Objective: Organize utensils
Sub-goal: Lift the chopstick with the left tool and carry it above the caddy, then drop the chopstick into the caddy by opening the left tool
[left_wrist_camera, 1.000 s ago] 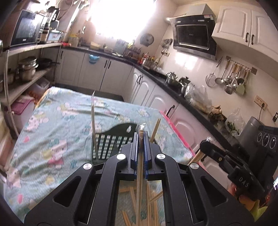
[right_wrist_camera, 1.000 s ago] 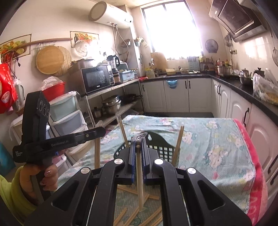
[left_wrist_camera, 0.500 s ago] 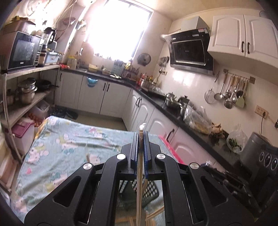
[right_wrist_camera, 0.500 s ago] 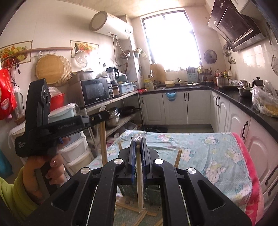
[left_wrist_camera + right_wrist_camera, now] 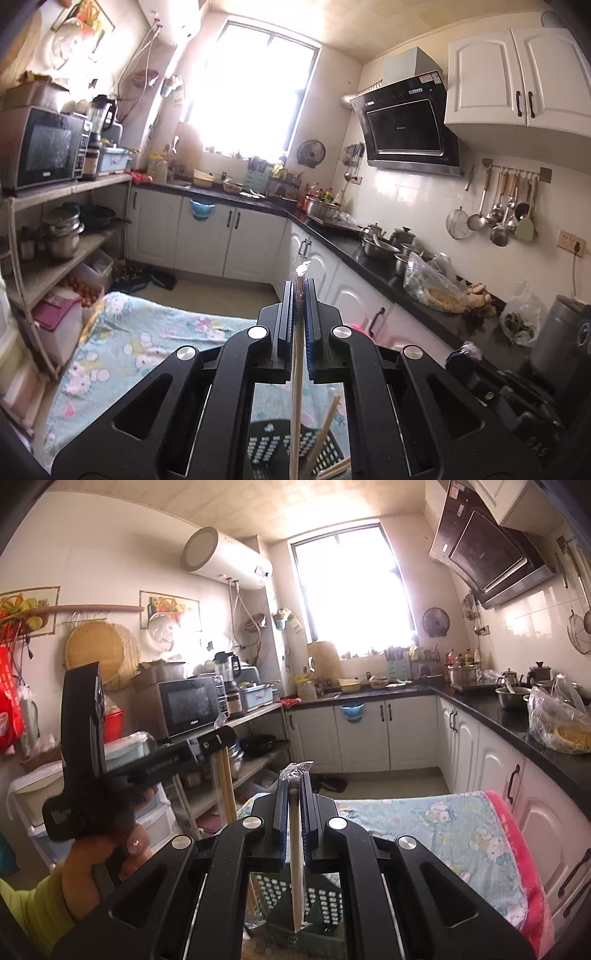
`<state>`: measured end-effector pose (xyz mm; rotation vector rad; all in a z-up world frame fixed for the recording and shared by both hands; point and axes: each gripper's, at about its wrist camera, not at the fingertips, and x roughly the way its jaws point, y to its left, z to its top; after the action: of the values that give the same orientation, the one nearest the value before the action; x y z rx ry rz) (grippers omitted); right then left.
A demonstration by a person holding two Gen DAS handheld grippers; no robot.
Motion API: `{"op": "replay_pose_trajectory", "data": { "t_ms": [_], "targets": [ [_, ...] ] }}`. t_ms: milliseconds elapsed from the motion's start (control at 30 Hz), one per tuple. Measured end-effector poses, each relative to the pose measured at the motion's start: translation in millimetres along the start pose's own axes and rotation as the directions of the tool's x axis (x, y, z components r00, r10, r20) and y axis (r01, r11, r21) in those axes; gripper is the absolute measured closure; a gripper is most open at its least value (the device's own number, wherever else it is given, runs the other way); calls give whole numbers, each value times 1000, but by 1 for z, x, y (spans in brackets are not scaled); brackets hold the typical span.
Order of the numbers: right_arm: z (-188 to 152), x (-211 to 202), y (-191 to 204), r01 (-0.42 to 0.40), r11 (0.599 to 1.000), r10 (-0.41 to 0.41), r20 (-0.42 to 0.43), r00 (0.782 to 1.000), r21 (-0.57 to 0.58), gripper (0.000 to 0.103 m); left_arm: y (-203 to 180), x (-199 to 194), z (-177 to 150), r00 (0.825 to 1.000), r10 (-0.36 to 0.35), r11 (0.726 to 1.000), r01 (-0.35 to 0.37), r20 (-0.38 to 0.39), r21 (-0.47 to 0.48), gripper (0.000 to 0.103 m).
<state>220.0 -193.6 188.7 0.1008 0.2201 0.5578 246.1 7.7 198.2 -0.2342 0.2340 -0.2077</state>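
Observation:
My left gripper (image 5: pixel 300 291) is shut on a wooden chopstick (image 5: pixel 295 413) in a clear wrapper, held upright over a dark perforated basket (image 5: pixel 266 450). Another chopstick (image 5: pixel 325 432) leans in that basket. My right gripper (image 5: pixel 295 786) is shut on a pale wrapped chopstick (image 5: pixel 296 867), upright above the same basket (image 5: pixel 280 897). In the right wrist view the left gripper (image 5: pixel 218 738) shows at the left, high above the table, with its chopstick (image 5: pixel 227 786) hanging down.
The table wears a pale blue cartoon cloth (image 5: pixel 443 830) with a pink edge (image 5: pixel 524 853). A shelf rack with a microwave (image 5: pixel 40 147) stands left. White cabinets and a black counter (image 5: pixel 369 254) with pots run along the right.
Both grippers have risen well above the table with their chopsticks. The loose chopsticks on the cloth have dropped out of view and the basket now sits at the bottom edge.

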Motion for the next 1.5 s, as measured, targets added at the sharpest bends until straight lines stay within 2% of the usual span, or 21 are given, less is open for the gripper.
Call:
{"op": "replay_pose_trajectory", "data": {
  "t_ms": [200, 500, 1100, 1167, 1200, 1233, 1267, 1367, 1500],
  "targets": [
    [3, 8, -12, 31, 999, -31, 17, 999, 15, 97, -2, 21, -6, 1000, 26, 1000, -26, 2, 13, 100],
    [-9, 32, -32, 35, 997, -34, -17, 999, 67, 97, 1, 46, -27, 998, 62, 997, -62, 0, 37, 100],
    [-39, 65, -46, 51, 991, -40, -91, 995, 122, 96, 25, 69, -69, 992, 56, 998, -56, -115, -2, 100],
    [-43, 67, -47, 49, 990, -36, -100, 994, 135, 94, 29, 68, -72, 990, 56, 998, -57, -127, -5, 97],
    [-45, 68, -48, 56, 989, -41, -106, 994, 141, 91, 31, 66, -73, 989, 50, 998, -53, -136, -15, 91],
    [-47, 68, -50, 61, 987, -45, -111, 993, 146, 82, 32, 65, -74, 989, 48, 998, -51, -141, -20, 83],
    [-50, 68, -51, 68, 986, -50, -116, 992, 154, 76, 33, 64, -75, 989, 49, 998, -52, -142, -22, 81],
    [-56, 68, -55, 88, 983, -66, -131, 989, 164, 75, 37, 58, -80, 987, 66, 998, -69, -149, -15, 78],
    [-62, 64, -57, 104, 979, -80, -142, 987, 174, 70, 46, 50, -87, 984, 55, 996, -65, -172, -54, 65]
  ]
}}
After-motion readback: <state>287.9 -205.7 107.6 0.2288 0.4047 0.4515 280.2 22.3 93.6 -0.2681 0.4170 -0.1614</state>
